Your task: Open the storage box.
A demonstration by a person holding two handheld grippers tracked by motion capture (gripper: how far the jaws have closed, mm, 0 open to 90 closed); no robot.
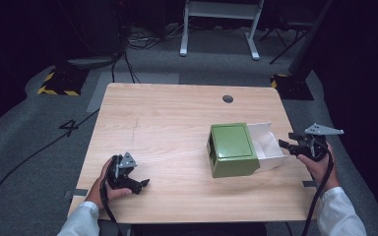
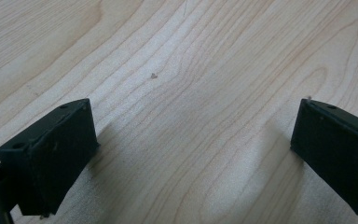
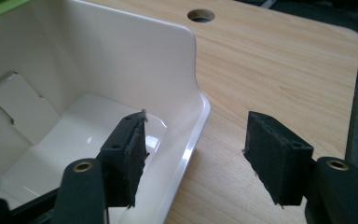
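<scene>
Resting low on the table (image 1: 177, 113) near its front left corner, the left gripper (image 1: 140, 184) is held with jaws spread wide over bare wood. The right gripper (image 1: 284, 144) is likewise parted, one jaw inside the white drawer (image 1: 268, 147), the other outside its front wall. The drawer is pulled out of the green box (image 1: 232, 149).

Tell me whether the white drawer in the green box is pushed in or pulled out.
Pulled out: the white drawer sticks out of the green box, its inside showing empty.

Left tool (image 2: 191, 154) spread wide over bare wooden table (image 2: 191, 70).
</scene>
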